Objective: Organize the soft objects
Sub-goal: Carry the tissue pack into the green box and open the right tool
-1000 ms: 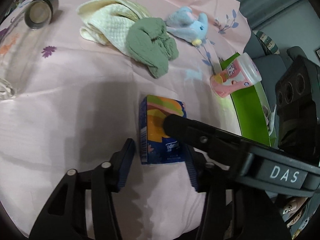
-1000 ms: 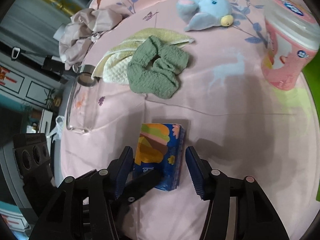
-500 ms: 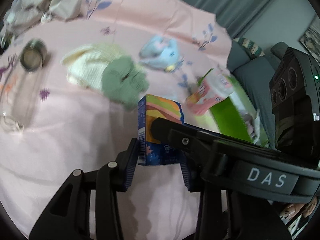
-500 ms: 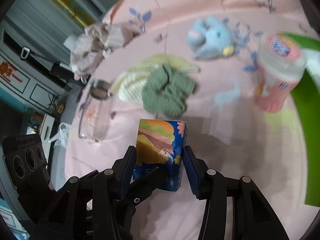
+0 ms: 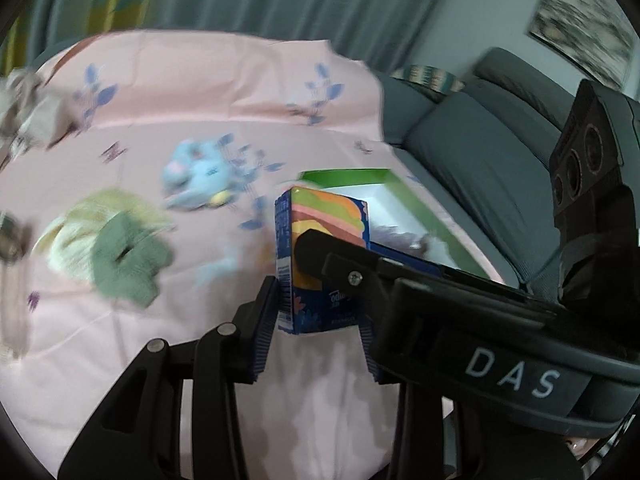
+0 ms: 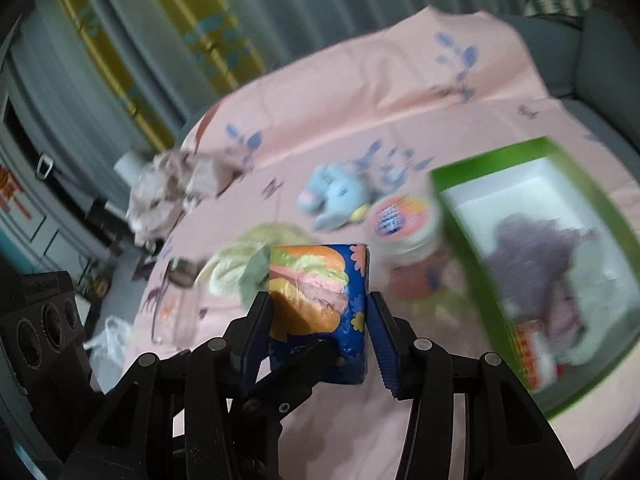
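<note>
Right wrist view showed both grippers, right (image 6: 320,320) and left (image 5: 318,320), with fingers closed on one tissue pack (image 6: 320,292), held upright above the pink bedsheet (image 6: 360,120), long axis pointing away, beside the green box (image 6: 480,272).

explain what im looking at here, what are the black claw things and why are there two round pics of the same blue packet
No robot here: a person holds a two-finger gripper in each hand, each with a fisheye camera looking along its fingers, hence two round pictures. The left gripper and right gripper are both closed on one tissue packet, lifted above the pink bedsheet; the left view shows the right gripper's finger pressed across it. On the sheet, blurred: a blue plush toy, a green scrunchie on a yellow cloth, a pink jar. The green box already holds soft things.
</note>
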`<state>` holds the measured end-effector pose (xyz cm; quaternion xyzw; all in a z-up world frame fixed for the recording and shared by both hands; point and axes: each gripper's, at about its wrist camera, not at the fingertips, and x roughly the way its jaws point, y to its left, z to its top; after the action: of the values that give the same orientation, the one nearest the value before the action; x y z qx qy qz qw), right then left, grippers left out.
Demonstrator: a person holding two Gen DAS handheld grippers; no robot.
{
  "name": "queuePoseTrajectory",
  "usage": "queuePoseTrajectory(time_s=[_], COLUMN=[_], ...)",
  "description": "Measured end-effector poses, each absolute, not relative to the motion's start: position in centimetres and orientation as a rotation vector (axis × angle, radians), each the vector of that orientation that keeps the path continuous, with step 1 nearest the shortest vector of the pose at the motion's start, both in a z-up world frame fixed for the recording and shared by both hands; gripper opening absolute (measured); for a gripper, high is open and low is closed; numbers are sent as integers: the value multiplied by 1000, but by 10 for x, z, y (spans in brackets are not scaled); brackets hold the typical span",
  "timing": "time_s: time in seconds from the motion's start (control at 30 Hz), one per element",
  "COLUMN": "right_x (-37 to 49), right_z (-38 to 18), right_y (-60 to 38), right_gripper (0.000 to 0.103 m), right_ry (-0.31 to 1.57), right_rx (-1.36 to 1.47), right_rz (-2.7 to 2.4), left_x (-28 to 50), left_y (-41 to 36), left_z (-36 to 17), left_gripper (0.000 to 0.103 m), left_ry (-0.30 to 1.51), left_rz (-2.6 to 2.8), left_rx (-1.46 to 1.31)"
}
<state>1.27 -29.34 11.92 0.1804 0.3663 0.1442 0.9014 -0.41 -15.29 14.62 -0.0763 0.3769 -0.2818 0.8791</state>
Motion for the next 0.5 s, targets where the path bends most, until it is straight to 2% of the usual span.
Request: queuePoseTrajectory(time_s=[0.2,0.5], right_x=[2,11], right_z=[121,99], right_y=[-346,-406], right_gripper=[51,51], right_ry=[691,690], right_rx=[461,576], right_rz=[195,33], left_x=[7,33], left_y=[-200,-262], left_z=[148,127], left_gripper=[37,36], left_ry=[766,850], left_rz=[-684,-804], left_rx=[-98,-75])
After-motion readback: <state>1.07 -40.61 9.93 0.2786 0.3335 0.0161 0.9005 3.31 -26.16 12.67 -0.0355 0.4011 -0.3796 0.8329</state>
